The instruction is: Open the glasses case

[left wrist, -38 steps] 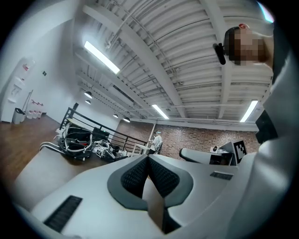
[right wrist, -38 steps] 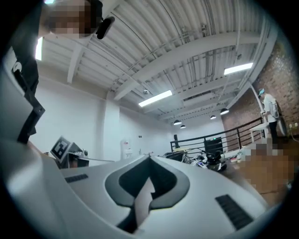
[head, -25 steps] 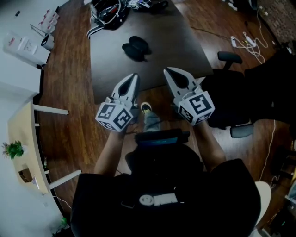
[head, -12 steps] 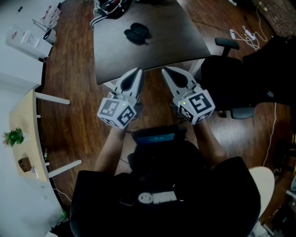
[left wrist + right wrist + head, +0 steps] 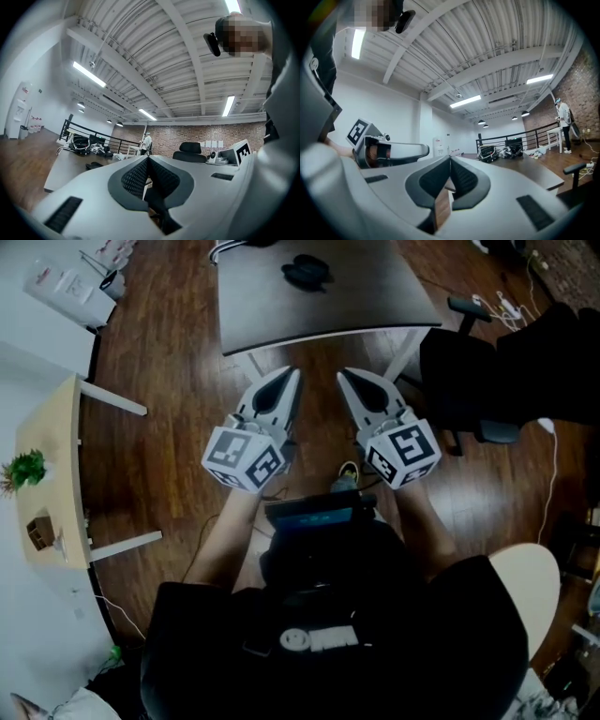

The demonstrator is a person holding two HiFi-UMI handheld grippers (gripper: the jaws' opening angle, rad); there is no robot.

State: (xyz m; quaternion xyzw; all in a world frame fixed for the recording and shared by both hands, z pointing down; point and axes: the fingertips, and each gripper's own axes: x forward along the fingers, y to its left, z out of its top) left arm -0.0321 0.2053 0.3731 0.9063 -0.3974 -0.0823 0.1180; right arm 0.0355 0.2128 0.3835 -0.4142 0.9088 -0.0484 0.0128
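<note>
The glasses case (image 5: 307,273) is lying on the dark table (image 5: 375,296), toward the table's far end, with its long axis running roughly from 9 to 3 o'clock in the head view and dipping a little toward 4. Nothing is touching it. The near edge of the table is sitting between the case and both tools.

The left gripper (image 5: 287,379) and the right gripper (image 5: 347,381) are hovering side by side over the wooden floor (image 5: 159,427), well apart from the case. Both are pointing toward 12 o'clock, with their jaws pressed together on nothing.

The case is lying at about 12 o'clock from the pair, marginally closer to the left gripper's line. Reaching it is likely calling for a straight advance, both tools meeting the case broadside.
</note>
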